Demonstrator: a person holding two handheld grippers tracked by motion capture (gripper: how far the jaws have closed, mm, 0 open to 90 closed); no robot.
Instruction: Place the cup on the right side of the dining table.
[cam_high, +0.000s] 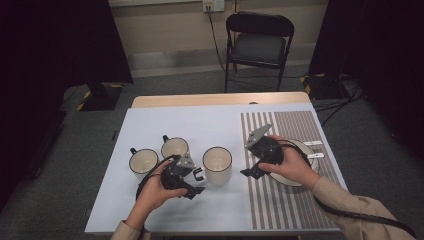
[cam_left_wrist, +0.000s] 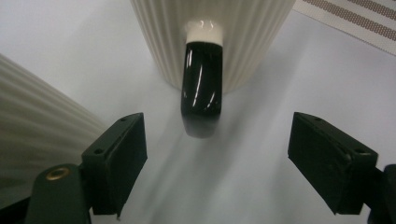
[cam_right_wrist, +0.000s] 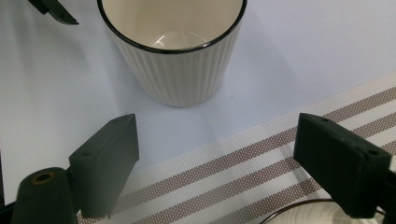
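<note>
Mugs are standing in a loose row on the pale blue desk (cam_high: 150, 210): three ribbed cream ones with black rims. The left tool (cam_high: 198, 182) is hovering just beside the rightmost mug (cam_high: 217, 165), its jaws spread wide and gripping nothing. In the left gripper view the black handle (cam_left_wrist: 201, 88) of that mug is lying between the two jaws, nearer the left one, touching neither (the handle is pointing straight back at the camera). A second mug (cam_left_wrist: 32, 126) is crowding in at the left edge of that view. The right tool (cam_high: 250, 172) is likewise released, jaws well apart, hanging over the striped placemat (cam_high: 295, 125) near its left border, above a white plate (cam_high: 306, 150). In the right gripper view the rightmost mug is sitting upright and empty on the blue surface, just beyond the mat's edge.
</note>
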